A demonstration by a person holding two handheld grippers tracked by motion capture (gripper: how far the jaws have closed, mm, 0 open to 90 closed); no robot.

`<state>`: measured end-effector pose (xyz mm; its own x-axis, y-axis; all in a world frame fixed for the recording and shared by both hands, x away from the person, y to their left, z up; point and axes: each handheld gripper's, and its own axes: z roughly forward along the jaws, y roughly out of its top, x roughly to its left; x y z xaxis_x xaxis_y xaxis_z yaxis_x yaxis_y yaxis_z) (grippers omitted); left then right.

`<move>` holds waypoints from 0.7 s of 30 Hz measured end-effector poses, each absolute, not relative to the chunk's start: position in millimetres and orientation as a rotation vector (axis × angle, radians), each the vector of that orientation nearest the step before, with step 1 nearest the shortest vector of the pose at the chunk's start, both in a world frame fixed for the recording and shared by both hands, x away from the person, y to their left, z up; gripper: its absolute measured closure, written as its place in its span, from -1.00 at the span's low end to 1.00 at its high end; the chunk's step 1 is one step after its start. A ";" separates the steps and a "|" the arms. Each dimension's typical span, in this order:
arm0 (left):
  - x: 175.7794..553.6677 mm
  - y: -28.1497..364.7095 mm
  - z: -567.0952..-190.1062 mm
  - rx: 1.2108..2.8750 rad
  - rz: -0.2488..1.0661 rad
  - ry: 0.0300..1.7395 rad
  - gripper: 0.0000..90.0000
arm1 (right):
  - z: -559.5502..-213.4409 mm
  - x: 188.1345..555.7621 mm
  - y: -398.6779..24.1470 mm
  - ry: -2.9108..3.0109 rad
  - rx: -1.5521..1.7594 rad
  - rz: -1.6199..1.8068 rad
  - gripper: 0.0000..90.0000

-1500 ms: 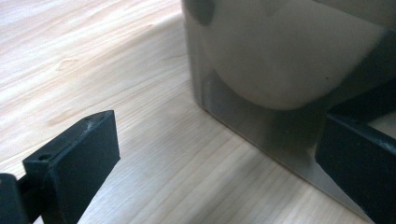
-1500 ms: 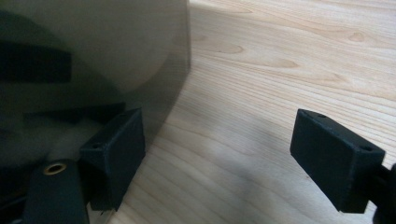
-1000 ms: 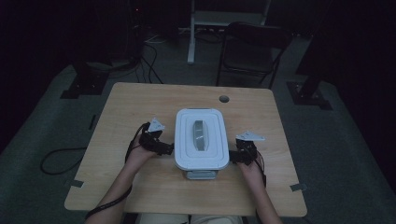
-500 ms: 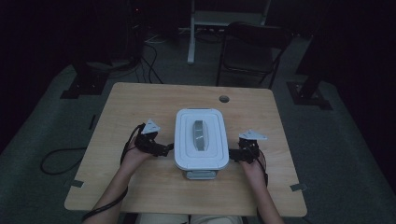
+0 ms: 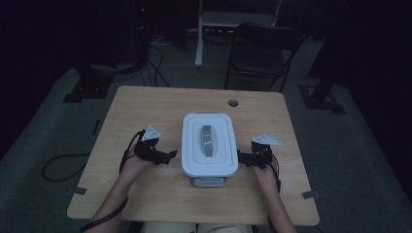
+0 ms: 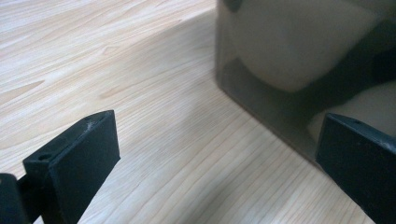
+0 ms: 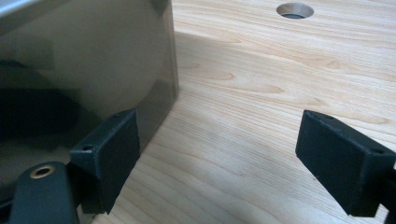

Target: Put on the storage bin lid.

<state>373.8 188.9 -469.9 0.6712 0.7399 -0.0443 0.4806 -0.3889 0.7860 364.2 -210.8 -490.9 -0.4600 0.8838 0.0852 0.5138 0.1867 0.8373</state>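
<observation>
One lidded box (image 5: 209, 145) at centre of frame on the wooden bench (image 5: 145, 111): white lid with grey handle along its middle, smoky translucent walls, latch at its lower end. Left gripper (image 5: 169, 156) just left of the box, jaws wide, nothing between them. Right gripper (image 5: 241, 158) at the box's right wall, jaws wide after just opening, bare bench between. One cable hole (image 5: 233, 103) upper right of the box. One chair (image 5: 262, 48) behind the bench
</observation>
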 end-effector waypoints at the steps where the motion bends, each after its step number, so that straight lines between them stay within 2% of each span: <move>1: 372.9 191.1 -469.8 2.062 0.406 0.942 -0.99 | -490.5 363.6 -211.8 2.043 1.306 1.189 -0.70; 21: 358.3 238.8 -476.1 1.997 0.437 1.071 -0.99 | -491.1 346.4 -248.8 1.929 1.356 1.143 -0.70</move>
<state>358.3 238.8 -476.1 0.5802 0.8116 -0.0691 0.5309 -0.3124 0.7877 346.4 -248.8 -491.1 -0.3671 0.9285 0.0551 0.4942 0.1446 0.8572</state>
